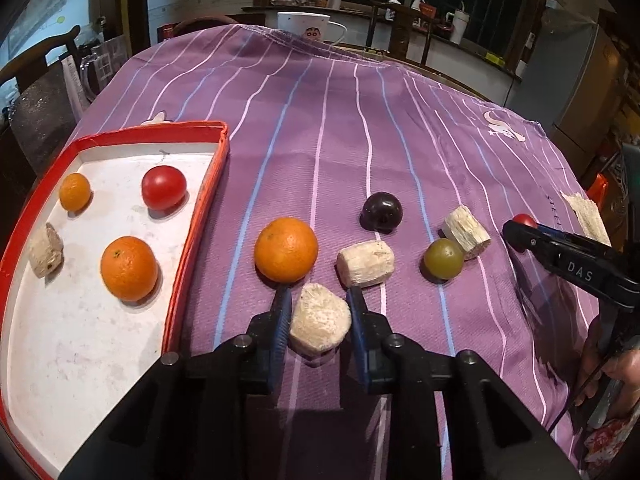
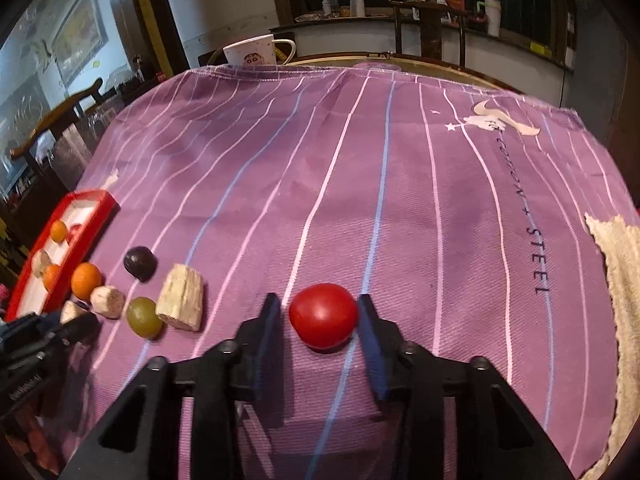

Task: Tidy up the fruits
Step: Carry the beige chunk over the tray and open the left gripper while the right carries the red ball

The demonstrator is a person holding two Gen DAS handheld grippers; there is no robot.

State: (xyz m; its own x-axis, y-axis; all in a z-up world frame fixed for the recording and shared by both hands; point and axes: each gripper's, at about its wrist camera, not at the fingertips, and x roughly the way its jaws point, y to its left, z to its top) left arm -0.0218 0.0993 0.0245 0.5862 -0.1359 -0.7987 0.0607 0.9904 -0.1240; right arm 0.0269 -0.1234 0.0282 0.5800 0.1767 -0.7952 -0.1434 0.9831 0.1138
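My left gripper (image 1: pixel 319 300) is open around a pale sugarcane piece (image 1: pixel 320 322) lying on the purple cloth, small gaps on both sides. Just beyond lie an orange (image 1: pixel 286 250), another cane piece (image 1: pixel 366 263), a green grape (image 1: pixel 443 259), a dark plum (image 1: pixel 382 211) and a third cane piece (image 1: pixel 466 232). The red-rimmed white tray (image 1: pixel 200 208) at left holds two oranges, a red tomato (image 1: pixel 164 187) and a cane piece. My right gripper (image 2: pixel 318 306) is open around a red tomato (image 2: pixel 323 316) on the cloth, not clearly touching it.
A white mug (image 2: pixel 256 53) stands at the table's far edge. A pale fibrous cloth (image 2: pixel 618 280) lies at the right edge. Wooden chairs and a counter with bottles stand behind the table. The far half of the purple striped cloth (image 2: pixel 360 152) is flat.
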